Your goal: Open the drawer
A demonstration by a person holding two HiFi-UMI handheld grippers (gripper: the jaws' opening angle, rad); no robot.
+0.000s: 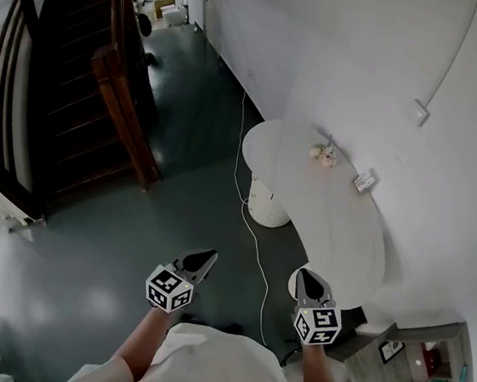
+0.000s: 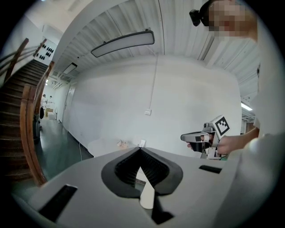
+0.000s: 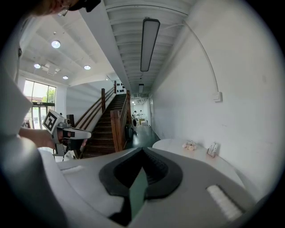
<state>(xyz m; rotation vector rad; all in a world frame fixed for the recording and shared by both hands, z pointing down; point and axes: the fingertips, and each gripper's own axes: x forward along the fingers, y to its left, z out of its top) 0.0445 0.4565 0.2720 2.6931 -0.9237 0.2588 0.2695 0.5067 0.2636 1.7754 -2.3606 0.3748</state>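
Both grippers shut and empty, can't pick out the drawer

In the head view there's no clear drawer front. The only storage is a shelf unit (image 1: pixel 423 370) down at 4 o'clock, just past the right gripper (image 1: pixel 304 274). That one and the left gripper (image 1: pixel 211 255) are held side by side and well apart, jaws pressed together on nothing. The white table (image 1: pixel 336 231) sits at 1 o'clock, and the stairs (image 1: pixel 71 81) are at 10.
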